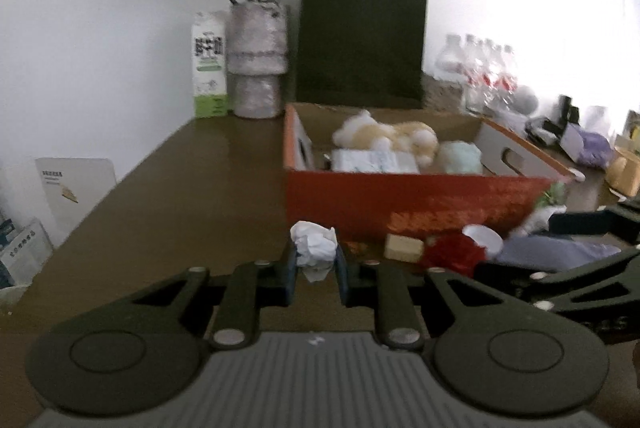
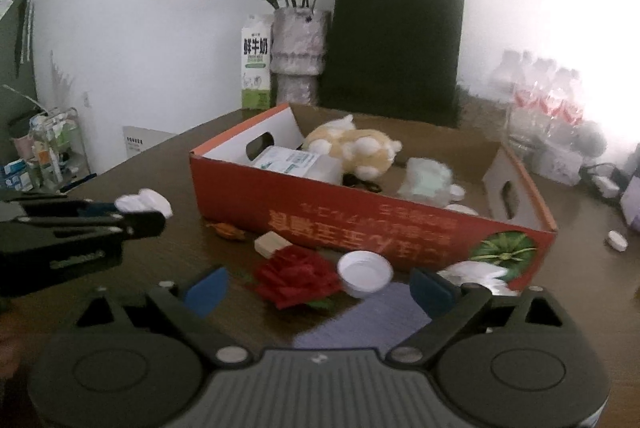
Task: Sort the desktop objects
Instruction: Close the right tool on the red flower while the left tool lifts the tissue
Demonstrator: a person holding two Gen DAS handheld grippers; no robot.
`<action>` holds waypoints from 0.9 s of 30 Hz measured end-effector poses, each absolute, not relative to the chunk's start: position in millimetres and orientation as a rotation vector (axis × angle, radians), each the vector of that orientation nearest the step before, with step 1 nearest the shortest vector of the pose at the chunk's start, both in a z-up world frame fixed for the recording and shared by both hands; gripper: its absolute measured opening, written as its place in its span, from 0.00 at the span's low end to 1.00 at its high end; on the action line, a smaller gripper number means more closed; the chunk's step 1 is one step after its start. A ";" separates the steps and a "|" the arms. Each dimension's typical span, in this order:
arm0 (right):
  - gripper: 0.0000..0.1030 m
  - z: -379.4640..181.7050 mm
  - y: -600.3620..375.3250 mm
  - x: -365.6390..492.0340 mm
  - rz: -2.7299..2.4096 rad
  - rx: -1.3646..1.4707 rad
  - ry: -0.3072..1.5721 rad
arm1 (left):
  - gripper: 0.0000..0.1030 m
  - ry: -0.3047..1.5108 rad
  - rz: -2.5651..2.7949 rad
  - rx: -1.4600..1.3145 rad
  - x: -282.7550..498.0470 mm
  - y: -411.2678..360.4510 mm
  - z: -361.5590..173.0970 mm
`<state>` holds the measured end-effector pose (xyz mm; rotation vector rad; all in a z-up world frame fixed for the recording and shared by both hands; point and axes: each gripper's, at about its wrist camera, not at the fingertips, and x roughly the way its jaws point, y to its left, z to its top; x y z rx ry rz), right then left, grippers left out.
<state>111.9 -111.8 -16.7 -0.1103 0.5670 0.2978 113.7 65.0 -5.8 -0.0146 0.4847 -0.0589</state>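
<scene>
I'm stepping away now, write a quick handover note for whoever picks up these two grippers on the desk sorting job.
Left gripper: shut on a crumpled white paper ball, in front of the red cardboard box.
Right gripper: open, holding nothing, with the red paper rose and white cup on the table just ahead of its fingers.
Already in the box: plush toy, white packet, pale green bundle.
Left on the table: rose, cup, small wooden block, wrapped candy, white cap right of the box.
Next, probably: put the paper ball away, then pick up the rose or cup.
</scene>
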 end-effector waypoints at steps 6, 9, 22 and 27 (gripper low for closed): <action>0.84 -27.9 -91.5 131.8 0.286 -0.106 0.613 | 0.19 0.427 -0.040 -0.003 113.0 77.6 -2.6; 0.77 -35.3 -84.6 139.8 0.280 -0.116 0.642 | 0.19 0.433 -0.041 -0.009 114.8 80.9 -4.3; 0.37 -38.1 -79.9 143.2 0.288 -0.135 0.639 | 0.19 0.434 -0.056 -0.015 114.9 83.1 -6.8; 0.34 -30.5 -83.0 136.9 0.296 -0.119 0.610 | 0.19 0.423 -0.056 -0.019 113.2 80.7 -2.9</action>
